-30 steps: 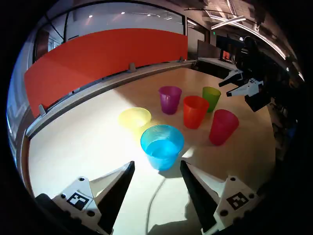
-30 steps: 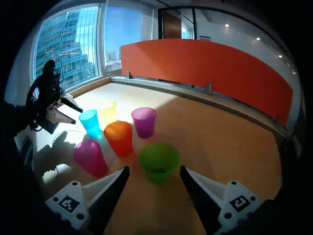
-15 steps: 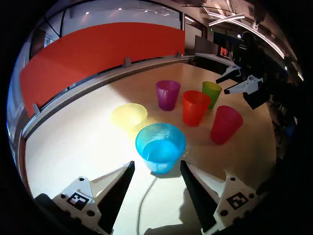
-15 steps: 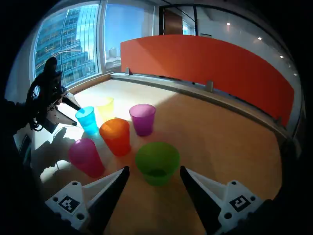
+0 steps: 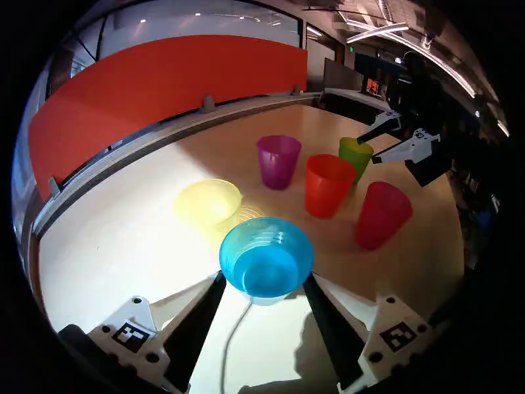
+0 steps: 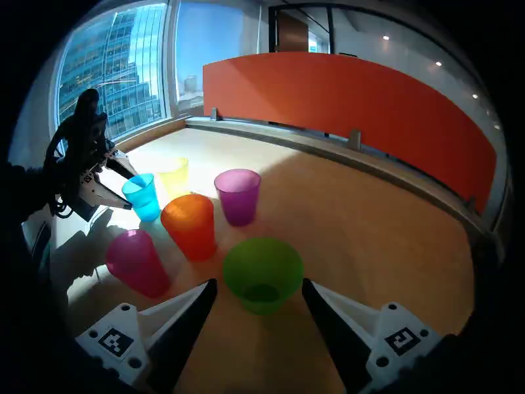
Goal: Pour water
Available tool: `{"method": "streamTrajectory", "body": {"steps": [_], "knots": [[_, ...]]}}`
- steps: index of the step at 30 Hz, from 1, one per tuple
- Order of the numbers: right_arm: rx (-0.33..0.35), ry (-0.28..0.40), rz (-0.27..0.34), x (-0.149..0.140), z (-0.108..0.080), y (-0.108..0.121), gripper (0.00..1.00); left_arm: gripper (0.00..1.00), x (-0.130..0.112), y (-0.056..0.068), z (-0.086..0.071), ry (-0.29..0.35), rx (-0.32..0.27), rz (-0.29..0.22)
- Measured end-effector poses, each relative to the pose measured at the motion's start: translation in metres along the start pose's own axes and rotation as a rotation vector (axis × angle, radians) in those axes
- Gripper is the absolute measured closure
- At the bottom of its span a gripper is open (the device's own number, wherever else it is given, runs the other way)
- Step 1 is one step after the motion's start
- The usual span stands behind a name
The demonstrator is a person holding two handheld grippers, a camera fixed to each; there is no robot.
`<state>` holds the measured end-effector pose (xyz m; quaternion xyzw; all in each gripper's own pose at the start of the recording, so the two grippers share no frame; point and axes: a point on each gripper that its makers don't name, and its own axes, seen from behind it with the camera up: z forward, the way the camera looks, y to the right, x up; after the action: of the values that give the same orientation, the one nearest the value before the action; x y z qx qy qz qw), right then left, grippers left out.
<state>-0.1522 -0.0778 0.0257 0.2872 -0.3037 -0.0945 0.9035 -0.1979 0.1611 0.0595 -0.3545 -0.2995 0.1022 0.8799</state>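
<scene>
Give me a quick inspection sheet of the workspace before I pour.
surface: pale wooden table, partly sunlit.
job's things: blue cup, seemingly holding water; green cup; yellow cup; purple cup; orange cup; pink cup.
clutter: nothing seen.
grippers: left hand-held gripper open, fingers flanking the blue cup; right hand-held gripper open, green cup at its fingertips.
cables: thin curved line on the table, cable or shadow, cannot tell.
surroundings: orange partition; windows.

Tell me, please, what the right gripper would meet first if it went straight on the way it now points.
Most likely the green cup: it stands directly ahead of the right gripper, centred between its open jaws. How near it is, I cannot judge exactly.
</scene>
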Motion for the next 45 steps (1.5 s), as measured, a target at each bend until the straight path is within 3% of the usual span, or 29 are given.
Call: {"method": "streamTrajectory", "body": {"steps": [18, 45], "knots": [[0.011, -0.012, -0.014, 0.005, 0.020, 0.000, 0.00, 0.14, 0.007, 0.002, 0.012, 0.002, -0.013, 0.008], [0.014, -0.018, -0.006, 0.003, 0.029, 0.002, 0.00, 0.16, 0.009, -0.002, 0.017, 0.004, -0.001, 0.010]]}}
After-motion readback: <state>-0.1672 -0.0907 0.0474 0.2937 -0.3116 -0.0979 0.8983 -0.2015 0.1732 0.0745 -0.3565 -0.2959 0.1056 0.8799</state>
